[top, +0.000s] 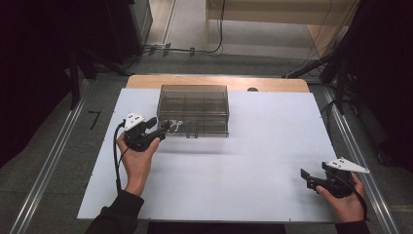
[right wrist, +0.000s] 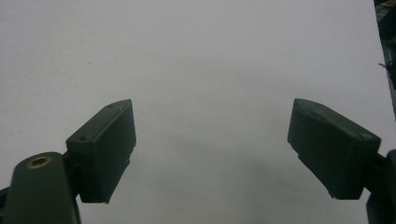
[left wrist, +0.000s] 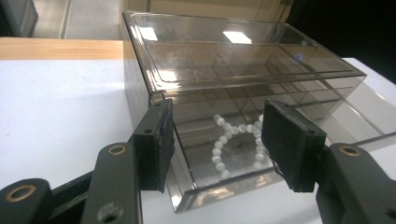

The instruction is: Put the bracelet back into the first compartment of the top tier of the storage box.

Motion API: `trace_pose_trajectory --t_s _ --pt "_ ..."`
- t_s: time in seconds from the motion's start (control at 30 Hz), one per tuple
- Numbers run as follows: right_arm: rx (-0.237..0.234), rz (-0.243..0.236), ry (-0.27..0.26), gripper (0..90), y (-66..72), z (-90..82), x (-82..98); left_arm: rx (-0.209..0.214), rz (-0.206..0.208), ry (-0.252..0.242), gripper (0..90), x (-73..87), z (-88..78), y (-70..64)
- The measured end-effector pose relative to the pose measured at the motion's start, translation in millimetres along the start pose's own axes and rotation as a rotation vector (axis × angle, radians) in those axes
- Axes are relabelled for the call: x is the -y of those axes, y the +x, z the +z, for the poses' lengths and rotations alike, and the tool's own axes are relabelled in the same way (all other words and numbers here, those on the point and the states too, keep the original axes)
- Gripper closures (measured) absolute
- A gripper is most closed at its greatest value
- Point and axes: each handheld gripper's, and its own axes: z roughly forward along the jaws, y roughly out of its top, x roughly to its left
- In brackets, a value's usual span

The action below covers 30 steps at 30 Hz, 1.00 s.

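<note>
A smoky clear plastic box (top: 193,109) with several compartments and a shut lid stands at the back of the white table. A white bead bracelet (left wrist: 217,154) lies inside its near left corner compartment, seen through the wall (top: 176,124). My left gripper (top: 163,127) is at that corner of the box (left wrist: 243,56). In the left gripper view its jaws (left wrist: 217,144) stand apart on either side of the corner, with no pad pressing on anything. My right gripper (top: 304,178) rests at the front right of the table, open and empty (right wrist: 212,149).
The white sheet (top: 253,161) covers the table; a wooden strip (top: 195,81) shows behind the box. Dark stands and cables are on the floor beyond the table's far edge. A person's hands hold both grippers from the near edge.
</note>
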Motion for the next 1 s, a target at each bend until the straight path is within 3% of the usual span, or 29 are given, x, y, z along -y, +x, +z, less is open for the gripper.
trace_pose_trajectory --t_s 0.2,0.4,1.0 --pt "0.000 0.004 0.000 14.3 -0.1 -0.7 0.2 -0.017 0.005 0.006 37.4 1.4 -8.5 -1.5" --pt "0.000 0.005 -0.001 14.3 -0.2 -0.7 0.2 -0.028 -0.025 0.010 28.0 6.7 -14.4 4.2" --pt "-0.003 0.004 0.000 14.3 0.2 0.0 0.1 -0.083 -0.045 0.008 19.1 23.2 -40.8 22.5"
